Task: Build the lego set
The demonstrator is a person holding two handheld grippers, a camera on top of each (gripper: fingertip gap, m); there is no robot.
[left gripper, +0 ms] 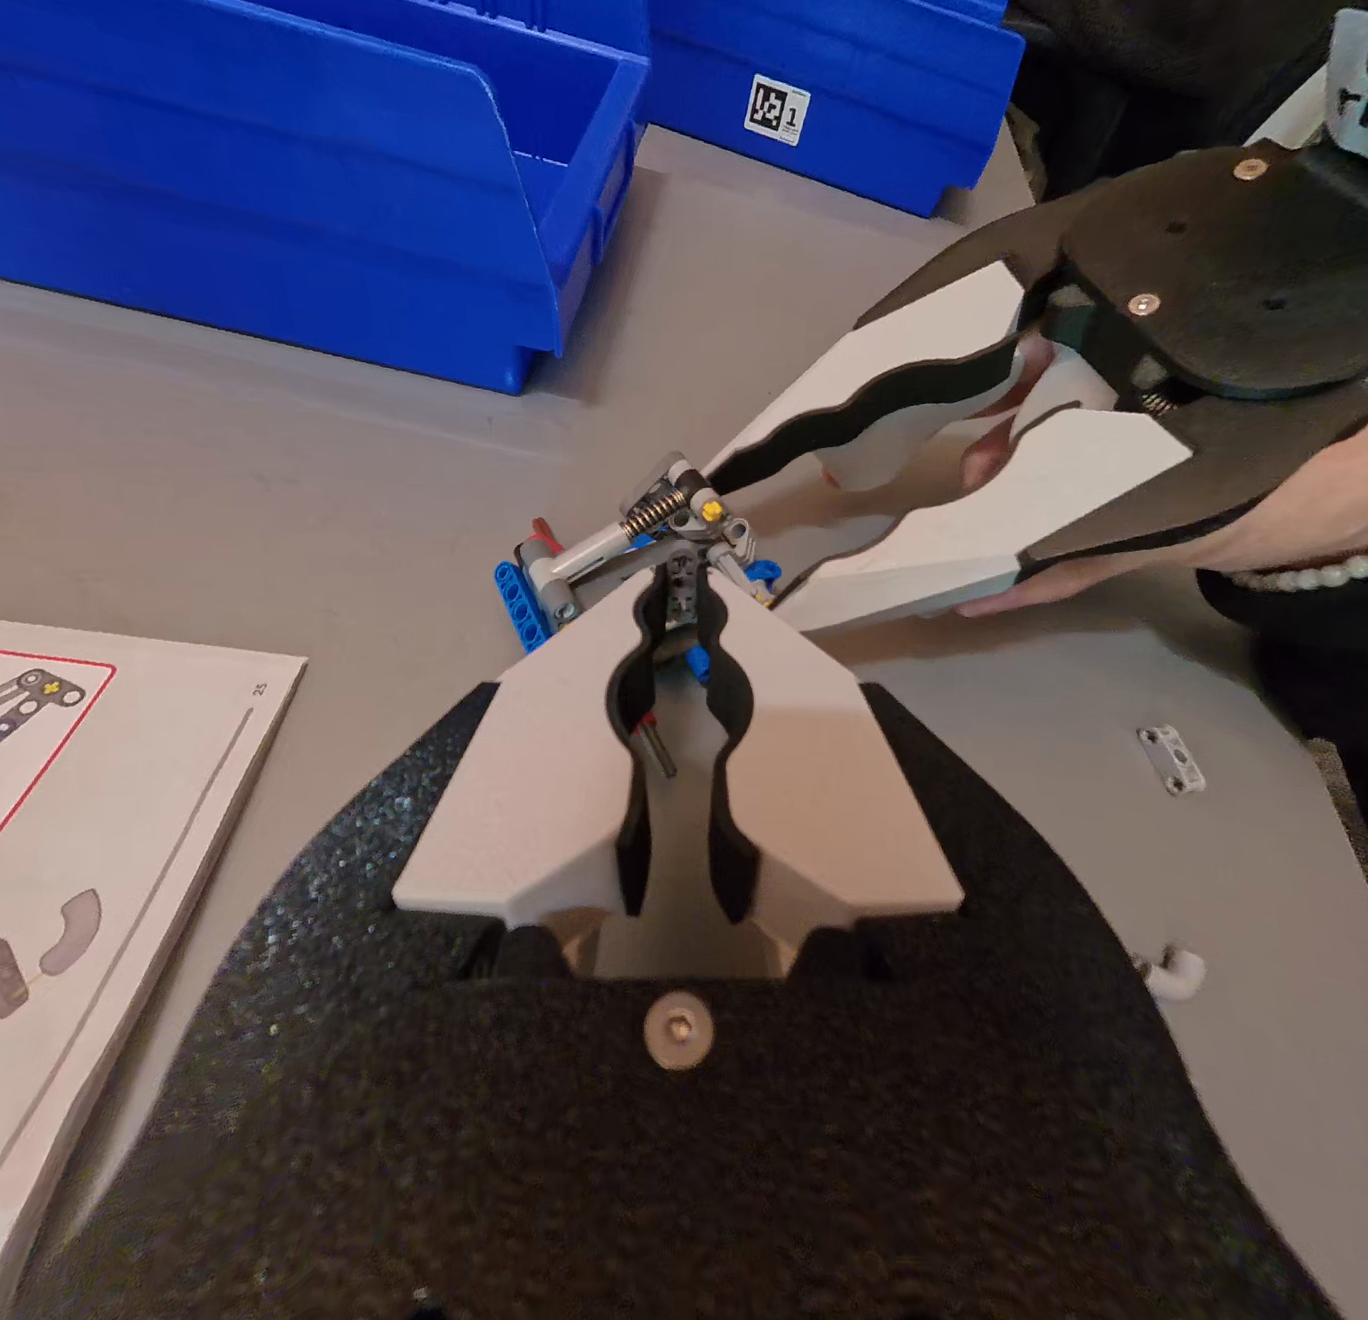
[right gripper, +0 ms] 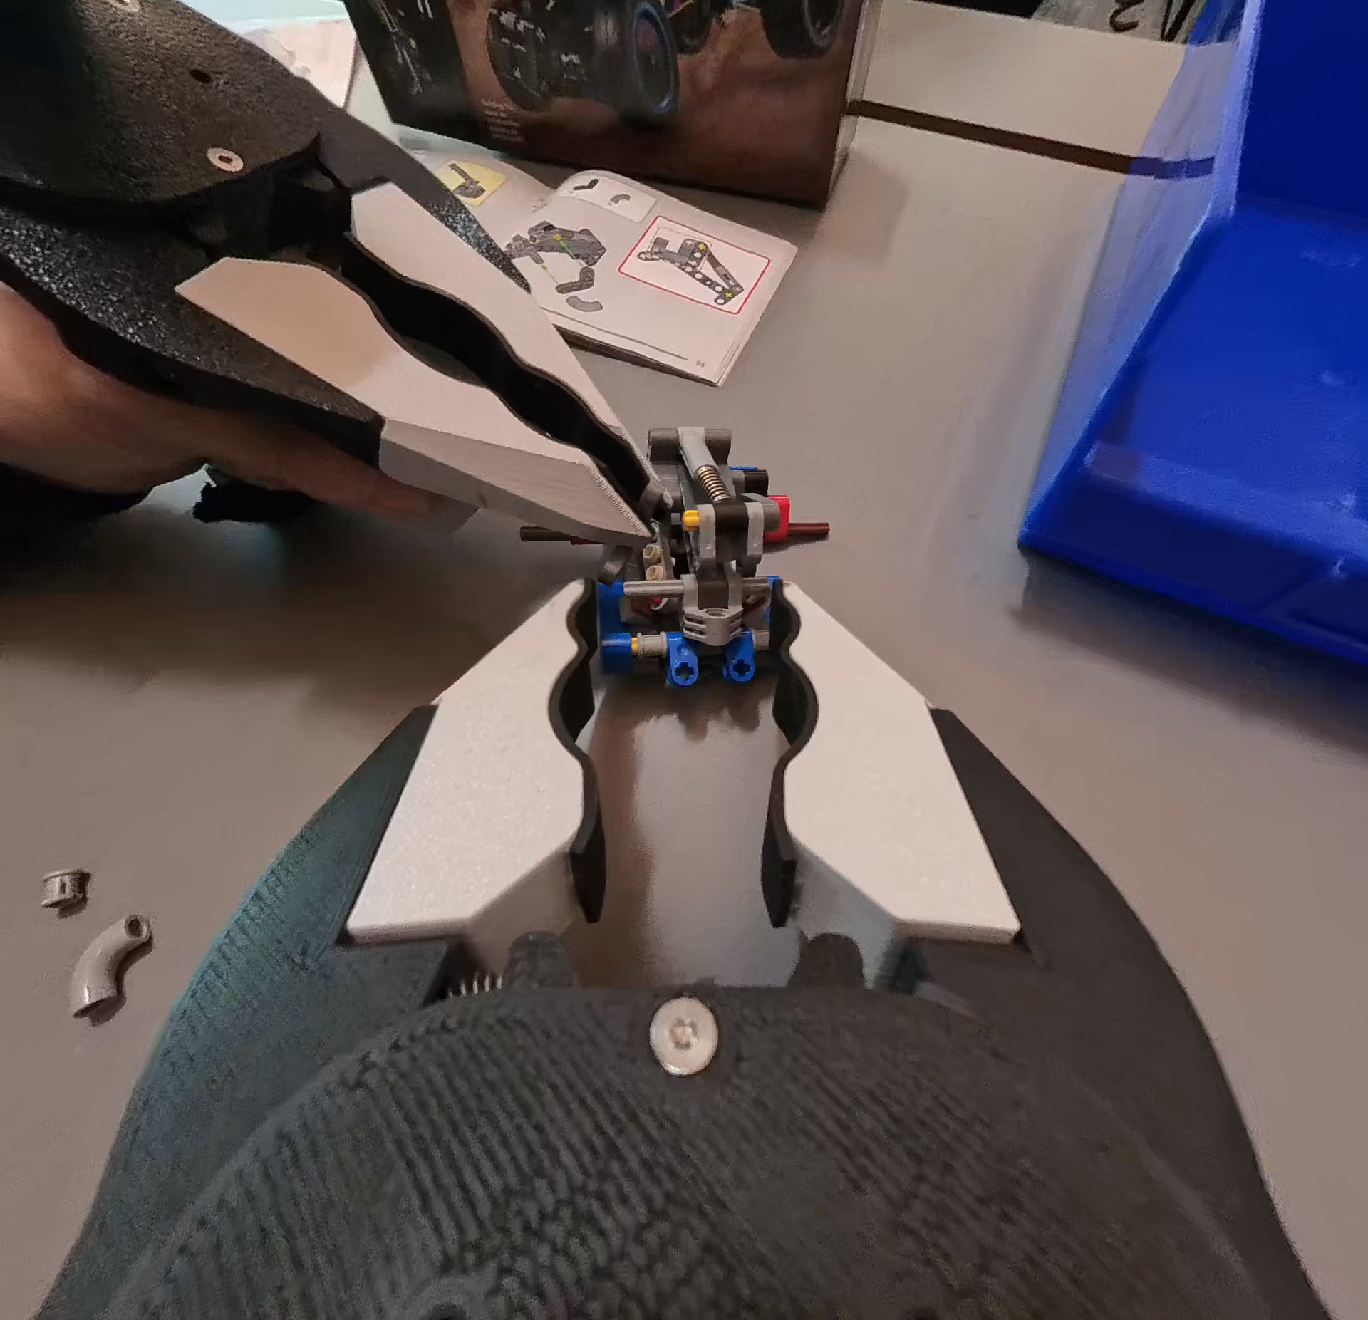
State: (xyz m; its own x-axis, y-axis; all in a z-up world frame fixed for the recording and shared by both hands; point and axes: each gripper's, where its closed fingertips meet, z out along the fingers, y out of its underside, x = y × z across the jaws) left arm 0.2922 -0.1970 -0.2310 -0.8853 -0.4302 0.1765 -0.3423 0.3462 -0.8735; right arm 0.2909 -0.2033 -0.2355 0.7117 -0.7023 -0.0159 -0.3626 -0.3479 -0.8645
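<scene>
A small brick-built assembly (left gripper: 592, 544) of grey, black and blue beams with a spring shock absorber stands on the grey table (left gripper: 296, 507). My left gripper (left gripper: 681, 581) is shut on a thin dark grey beam (left gripper: 679, 600) on its near side. The right wrist view shows that gripper (right gripper: 644, 526) pinching the assembly's (right gripper: 711, 515) left flank. My right gripper (right gripper: 685, 603) is open. Its pads stand on either side of the assembly's blue base (right gripper: 681, 663), close against it. In the left wrist view the right gripper (left gripper: 748, 541) reaches in from the right, with one finger by the spring.
Blue bins stand behind (left gripper: 296, 174) and at right (right gripper: 1221, 396). An open instruction booklet (right gripper: 651, 270) and a product box (right gripper: 629, 48) lie beyond. Loose small grey parts lie on the table (left gripper: 1173, 759) (right gripper: 111, 966) (right gripper: 66, 888). A short dark pin (left gripper: 659, 748) lies under my left fingers. My two grippers' fingertips are within a few centimetres of each other.
</scene>
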